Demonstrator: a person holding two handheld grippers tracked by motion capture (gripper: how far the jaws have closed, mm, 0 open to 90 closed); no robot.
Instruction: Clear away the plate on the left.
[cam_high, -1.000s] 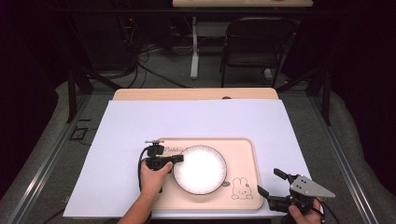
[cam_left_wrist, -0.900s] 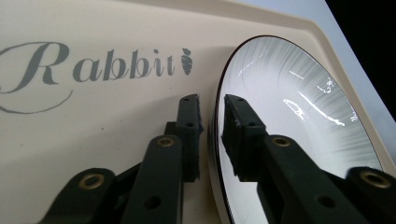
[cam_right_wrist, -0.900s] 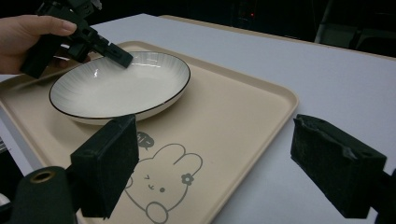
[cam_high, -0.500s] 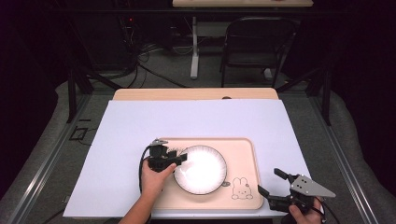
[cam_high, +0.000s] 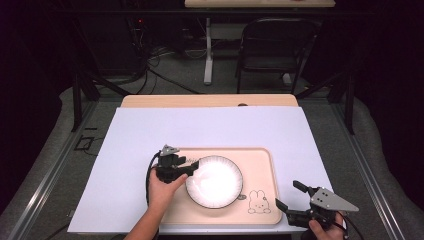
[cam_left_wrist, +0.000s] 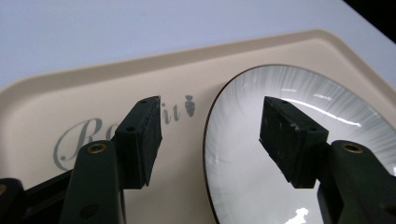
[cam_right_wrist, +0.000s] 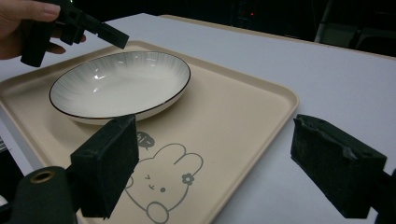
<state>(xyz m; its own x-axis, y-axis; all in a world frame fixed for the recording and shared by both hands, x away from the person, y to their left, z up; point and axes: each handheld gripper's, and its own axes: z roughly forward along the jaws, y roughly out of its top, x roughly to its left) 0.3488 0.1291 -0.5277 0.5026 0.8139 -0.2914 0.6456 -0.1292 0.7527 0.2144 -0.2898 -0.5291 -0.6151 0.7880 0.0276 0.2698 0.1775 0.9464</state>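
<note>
Where tray (cam_high: 260, 165) rests: white sheet (cam_high: 210, 127), table.

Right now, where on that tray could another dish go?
The tray is bare right of the plate, above the printed rabbit. Its left end is crowded: the left tool sits open at the plate's rim. The right tool waits off the tray's corner.

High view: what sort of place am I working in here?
Probably a lab or studio recording bench, not a kitchen: a table under a white sheet, black framing and loose floor cables behind it, a folding chair, and darkness all round.
</note>
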